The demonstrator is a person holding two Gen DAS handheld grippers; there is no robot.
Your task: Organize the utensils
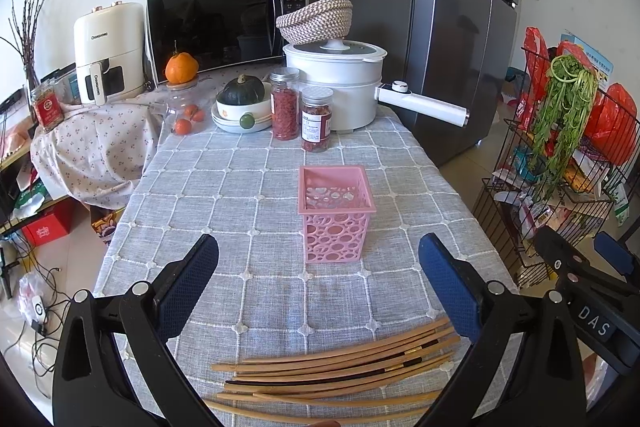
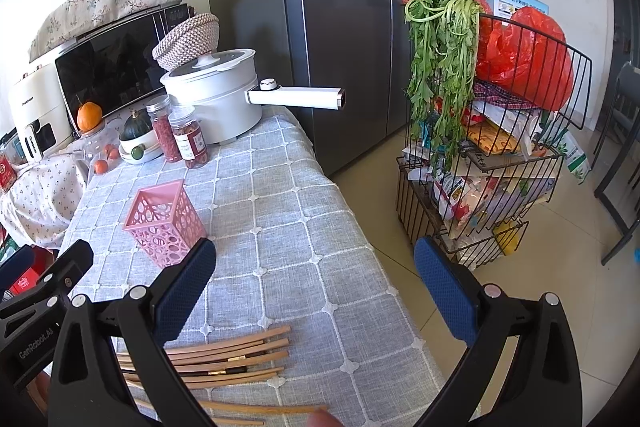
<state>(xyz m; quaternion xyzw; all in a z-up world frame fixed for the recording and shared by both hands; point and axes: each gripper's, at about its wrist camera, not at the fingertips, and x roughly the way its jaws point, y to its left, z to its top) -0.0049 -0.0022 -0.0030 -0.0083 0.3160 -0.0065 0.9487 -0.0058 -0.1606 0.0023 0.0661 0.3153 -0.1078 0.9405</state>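
Note:
Several wooden chopsticks [image 1: 340,371] lie in a loose pile on the grey checked tablecloth [image 1: 248,187] near the front edge; they also show in the right wrist view [image 2: 224,359]. A pink perforated holder [image 1: 336,215] stands upright and empty beyond them, also seen in the right wrist view [image 2: 164,223]. My left gripper [image 1: 318,267] is open above the pile, holding nothing. My right gripper [image 2: 314,267] is open and empty, over the table's right edge; it shows at the right of the left wrist view [image 1: 580,267].
At the back of the table stand two jars [image 1: 300,111], a white pot with a long handle [image 1: 340,87], stacked bowls with a squash [image 1: 240,107] and a microwave [image 1: 224,23]. A fridge [image 1: 440,27] and a wire rack [image 2: 492,147] stand to the right.

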